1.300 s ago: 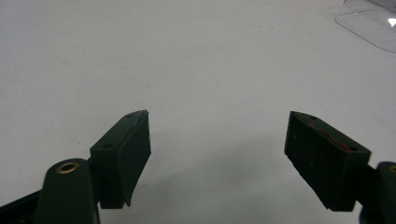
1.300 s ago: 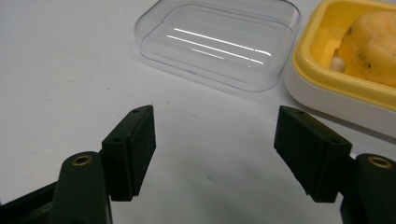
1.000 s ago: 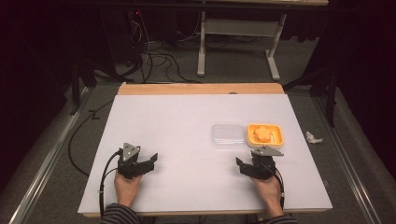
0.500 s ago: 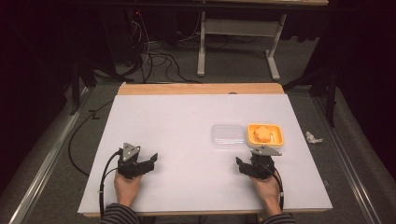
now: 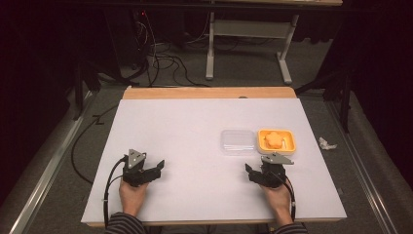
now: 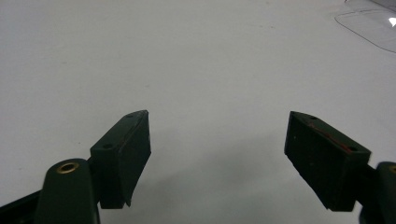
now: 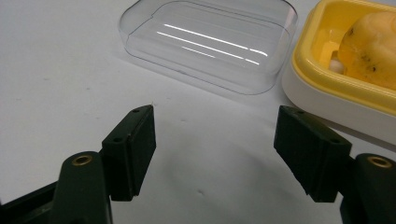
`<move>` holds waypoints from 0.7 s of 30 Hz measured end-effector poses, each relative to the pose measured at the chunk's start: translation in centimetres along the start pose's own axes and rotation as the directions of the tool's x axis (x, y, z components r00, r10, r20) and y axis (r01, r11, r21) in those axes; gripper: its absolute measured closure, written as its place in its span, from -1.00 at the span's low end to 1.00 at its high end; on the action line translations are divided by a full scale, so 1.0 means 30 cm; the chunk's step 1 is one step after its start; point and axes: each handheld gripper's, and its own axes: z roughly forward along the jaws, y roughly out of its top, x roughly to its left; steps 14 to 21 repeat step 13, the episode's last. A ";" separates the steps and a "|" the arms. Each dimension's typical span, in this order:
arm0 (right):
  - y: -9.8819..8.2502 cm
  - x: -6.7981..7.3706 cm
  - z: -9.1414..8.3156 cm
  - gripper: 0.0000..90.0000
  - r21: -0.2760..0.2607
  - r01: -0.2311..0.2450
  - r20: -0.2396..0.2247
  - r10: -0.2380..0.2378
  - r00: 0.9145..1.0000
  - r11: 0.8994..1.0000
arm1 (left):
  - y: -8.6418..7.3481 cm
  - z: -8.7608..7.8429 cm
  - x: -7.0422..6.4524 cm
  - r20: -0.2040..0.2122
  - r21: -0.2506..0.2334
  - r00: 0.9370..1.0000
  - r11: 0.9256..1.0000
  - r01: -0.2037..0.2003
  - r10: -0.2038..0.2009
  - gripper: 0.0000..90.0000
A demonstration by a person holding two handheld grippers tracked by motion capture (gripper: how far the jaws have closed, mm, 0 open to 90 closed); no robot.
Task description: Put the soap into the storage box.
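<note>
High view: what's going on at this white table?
A person holds a left gripper and a right gripper, both open and empty, low over the near part of the white table. Just beyond the right gripper, a clear lid lies beside a yellow tray holding an orange flower-shaped piece. Nothing is gripped yet.

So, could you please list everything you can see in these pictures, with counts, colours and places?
table: one, white top with a wooden far edge, centre of the high view.
clear lid: one, transparent plastic, lying on the table beside the yellow tray, on its left.
yellow tray: one, yellow with a white base, right part of the table.
orange object: one, orange-yellow, inside the tray.
crumpled scrap: one, white, on the floor right of the table.
cables: several, dark, on the floor beyond the table.
frame legs: grey, beyond the table.
left gripper: black, near left of the table, jaws apart, holding nothing.
right gripper: black, just short of the tray, jaws apart, holding nothing.
</note>
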 end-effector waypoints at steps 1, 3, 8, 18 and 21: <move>0.000 0.000 -0.001 -0.32 0.001 0.000 -0.001 0.000 1.000 1.000 | 0.000 0.000 0.000 -0.001 0.000 1.000 1.000 0.000 0.000 -0.48; -0.001 0.000 0.000 -0.32 0.000 0.003 -0.003 -0.003 1.000 1.000 | 0.000 0.001 0.001 -0.002 0.002 1.000 1.000 -0.001 0.001 -0.48; -0.001 0.012 0.003 -0.32 0.007 0.027 0.014 -0.027 1.000 1.000 | 0.000 0.001 0.001 -0.003 0.001 1.000 1.000 -0.001 0.001 -0.48; -0.001 0.015 0.003 -0.33 0.009 0.038 0.016 -0.038 0.999 0.999 | 0.000 0.001 0.001 -0.004 0.003 1.000 1.000 -0.003 0.003 -0.48; -0.001 0.015 0.003 -0.33 0.009 0.038 0.016 -0.038 0.999 0.999 | 0.000 0.001 0.001 -0.004 0.003 1.000 1.000 -0.003 0.003 -0.48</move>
